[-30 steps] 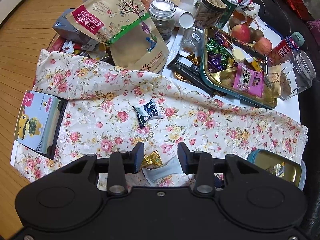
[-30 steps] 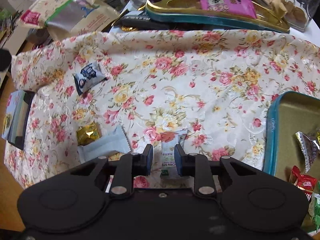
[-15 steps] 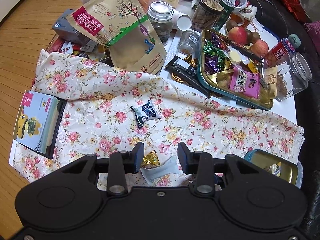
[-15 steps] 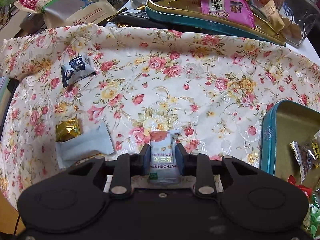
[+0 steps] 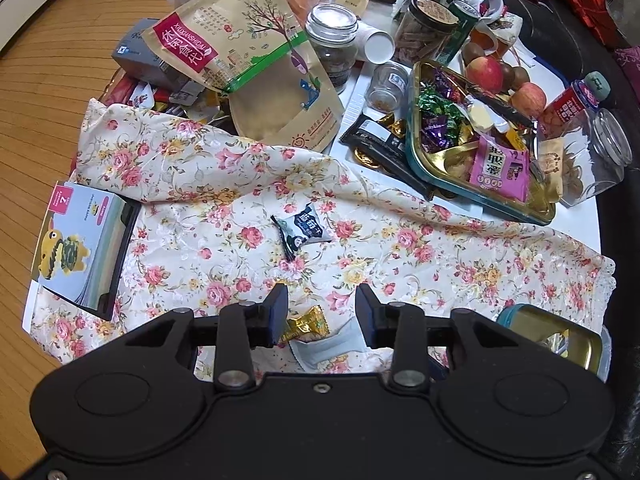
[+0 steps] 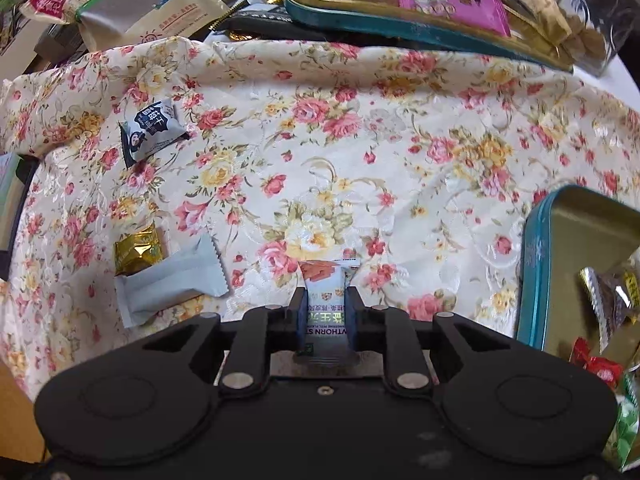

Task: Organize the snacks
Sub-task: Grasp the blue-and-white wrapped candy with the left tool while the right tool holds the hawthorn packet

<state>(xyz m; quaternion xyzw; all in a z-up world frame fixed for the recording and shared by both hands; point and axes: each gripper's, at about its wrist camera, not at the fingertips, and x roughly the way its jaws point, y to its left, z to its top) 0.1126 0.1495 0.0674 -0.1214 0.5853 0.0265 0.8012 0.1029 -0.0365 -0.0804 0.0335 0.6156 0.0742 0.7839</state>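
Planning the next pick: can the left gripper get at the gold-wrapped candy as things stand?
Probably yes. The left gripper is open and empty, with the gold-wrapped candy lying uncovered just below its fingers, beside a pale blue packet.

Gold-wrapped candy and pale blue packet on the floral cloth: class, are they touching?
Touching. The right wrist view shows the gold-wrapped candy lying against the upper left corner of the pale blue packet, with no cloth visible between them.
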